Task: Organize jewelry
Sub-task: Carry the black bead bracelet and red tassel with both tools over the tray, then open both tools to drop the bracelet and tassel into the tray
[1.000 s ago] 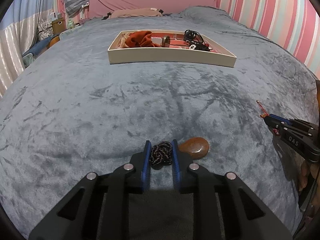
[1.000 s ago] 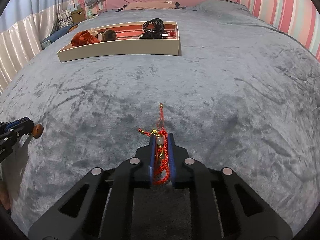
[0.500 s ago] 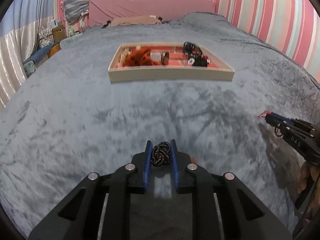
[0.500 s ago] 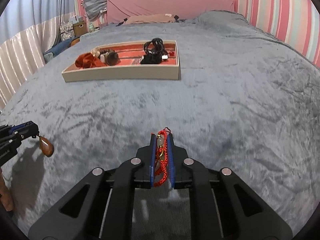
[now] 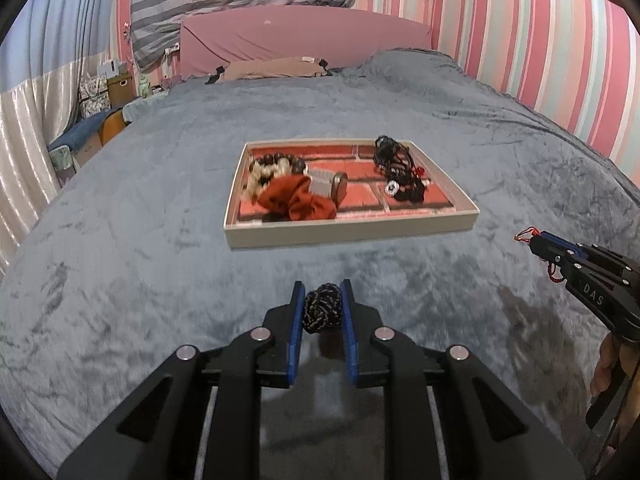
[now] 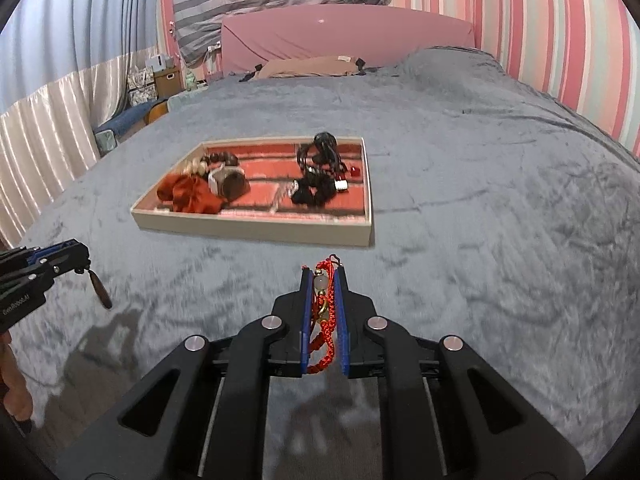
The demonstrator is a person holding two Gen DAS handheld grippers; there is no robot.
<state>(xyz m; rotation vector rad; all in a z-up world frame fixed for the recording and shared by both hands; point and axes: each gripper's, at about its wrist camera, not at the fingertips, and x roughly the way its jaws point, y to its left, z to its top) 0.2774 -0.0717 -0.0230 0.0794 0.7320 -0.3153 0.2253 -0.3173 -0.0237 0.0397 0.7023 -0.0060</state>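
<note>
My left gripper (image 5: 322, 300) is shut on a black braided cord knot (image 5: 322, 307), held above the grey bedspread. A brown pendant (image 6: 101, 290) hangs from that cord below the left gripper (image 6: 80, 256), seen in the right wrist view. My right gripper (image 6: 323, 280) is shut on a red cord bracelet (image 6: 325, 320) with a pale bead; it also shows in the left wrist view (image 5: 536, 240). The cream jewelry tray (image 5: 348, 236) with a red lining lies ahead; it also shows in the right wrist view (image 6: 256, 230).
The tray holds a rust-red scrunchie (image 5: 296, 200), a bead bracelet (image 5: 272, 168), a small metal piece (image 5: 328, 184) and black cords (image 5: 400, 168). A pink headboard (image 5: 304, 40) and striped walls stand beyond the bed. Boxes (image 5: 116, 88) sit at the left.
Both grippers have lifted off the bedspread with their pieces and moved toward the tray. The brown pendant left the bed and now hangs below the left gripper.
</note>
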